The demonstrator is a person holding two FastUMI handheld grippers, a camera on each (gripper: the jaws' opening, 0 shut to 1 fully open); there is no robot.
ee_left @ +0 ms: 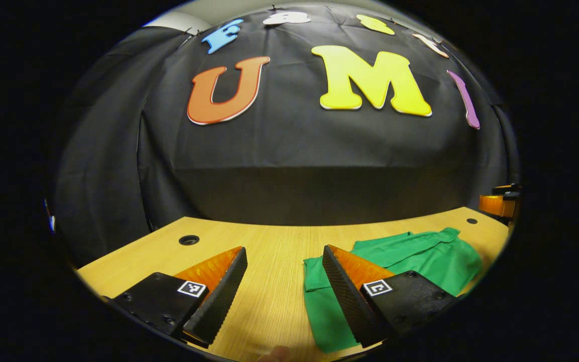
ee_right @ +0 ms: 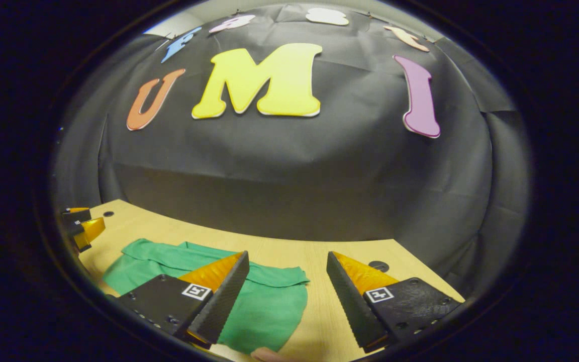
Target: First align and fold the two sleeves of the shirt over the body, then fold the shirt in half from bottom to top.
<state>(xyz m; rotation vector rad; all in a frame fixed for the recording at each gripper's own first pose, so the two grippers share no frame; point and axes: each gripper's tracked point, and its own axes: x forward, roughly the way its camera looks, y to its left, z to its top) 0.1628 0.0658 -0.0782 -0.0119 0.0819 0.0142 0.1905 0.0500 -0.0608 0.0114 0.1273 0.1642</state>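
A green shirt [ee_left: 420,256] lies crumpled flat on the wooden table [ee_left: 269,241], to the right in the left gripper view. My left gripper [ee_left: 283,261] is open above the table, its right finger over the shirt's left edge, nothing between the fingers. In the right gripper view the same green shirt [ee_right: 269,301] spreads at lower left. My right gripper [ee_right: 287,266] hangs open over the shirt's right edge, its left finger above the cloth. The other gripper [ee_right: 81,229] shows at the far left of that view, and the right gripper [ee_left: 499,201] at the far right of the left gripper view.
Round cable holes sit in the tabletop: one [ee_left: 189,240] at the left, one [ee_left: 471,220] at the far right, one [ee_right: 378,266] near the table's right corner. The black cloth wall rises just behind the table's far edge.
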